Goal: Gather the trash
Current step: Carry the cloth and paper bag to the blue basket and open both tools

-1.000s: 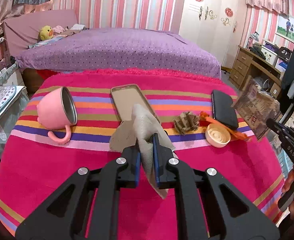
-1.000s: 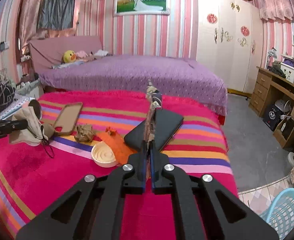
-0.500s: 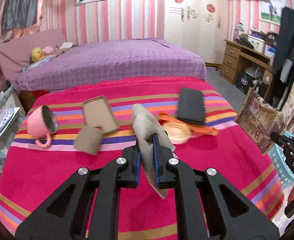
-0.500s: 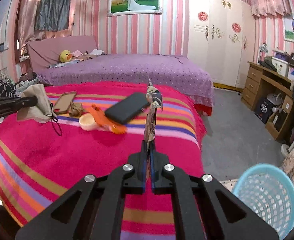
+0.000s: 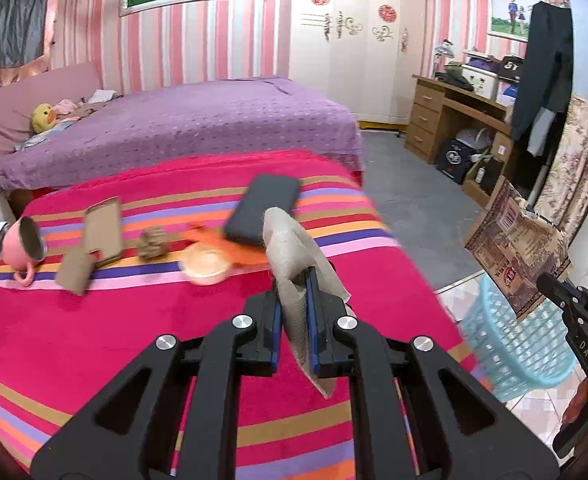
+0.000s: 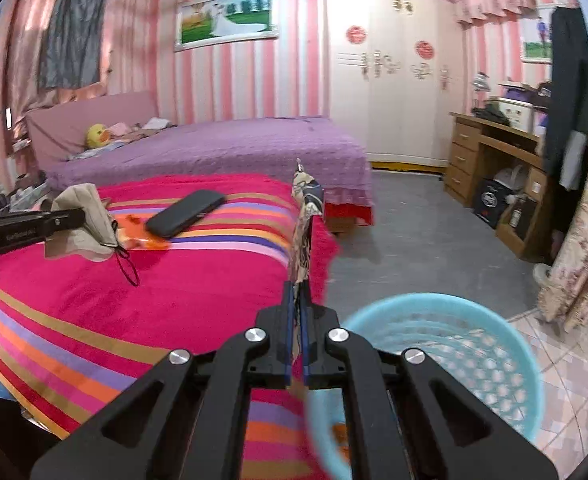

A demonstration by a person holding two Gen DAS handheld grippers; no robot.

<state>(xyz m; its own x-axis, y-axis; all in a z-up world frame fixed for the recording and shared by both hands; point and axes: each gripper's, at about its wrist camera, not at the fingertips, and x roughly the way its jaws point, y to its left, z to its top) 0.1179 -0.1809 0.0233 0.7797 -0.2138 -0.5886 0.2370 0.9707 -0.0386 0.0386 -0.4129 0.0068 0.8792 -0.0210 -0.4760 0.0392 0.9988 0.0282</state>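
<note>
My left gripper (image 5: 294, 284) is shut on a beige face mask (image 5: 294, 248) and holds it above the pink striped table (image 5: 94, 340); the mask also shows in the right wrist view (image 6: 86, 216). My right gripper (image 6: 298, 288) is shut on a flat printed snack wrapper (image 6: 304, 216), which also shows in the left wrist view (image 5: 518, 256), over the table's right edge beside the light blue basket (image 6: 494, 360). The basket also shows in the left wrist view (image 5: 514, 344). A crumpled brown paper ball (image 5: 153, 243) and orange wrapper (image 5: 230, 246) lie on the table.
On the table lie a pink mug (image 5: 22, 244), a phone case (image 5: 104, 228), a cardboard piece (image 5: 74, 272), a round lid (image 5: 205, 266) and a black phone (image 5: 264, 208). A purple bed (image 5: 174, 128) stands behind, a wooden desk (image 5: 454, 116) at right.
Both grippers have swung to the right with their loads. The basket has come into view under the right gripper, and the table objects have slid leftward in view.
</note>
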